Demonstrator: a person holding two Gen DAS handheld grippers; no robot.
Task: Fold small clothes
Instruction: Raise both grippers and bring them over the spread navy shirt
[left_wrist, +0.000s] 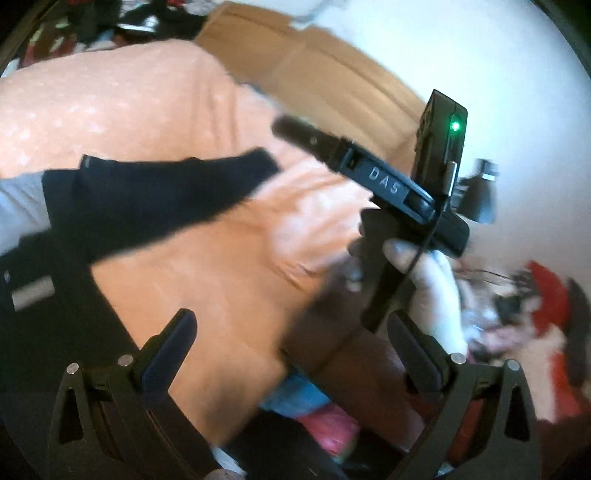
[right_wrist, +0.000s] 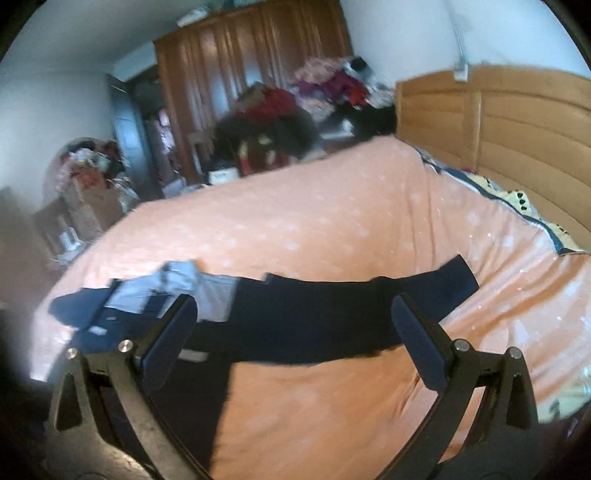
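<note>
Left wrist view: left gripper (left_wrist: 291, 354) jaws wide apart, nothing btwn them. Only this view shows the right gripper (left_wrist: 295, 127) from outside, held by a gloved hand (left_wrist: 424, 280); can't tell its jaws here. Dark garment (left_wrist: 147, 199) lies at left on the orange bedsheet (left_wrist: 207, 280).

Right wrist view: right gripper (right_wrist: 293, 339) jaws spread, empty. Garment (right_wrist: 314, 314) stretched long across the sheet (right_wrist: 295, 221), grey lining (right_wrist: 177, 284) at left end. Headboard (right_wrist: 517, 140) far right, wardrobe (right_wrist: 240, 66) far back.
</note>
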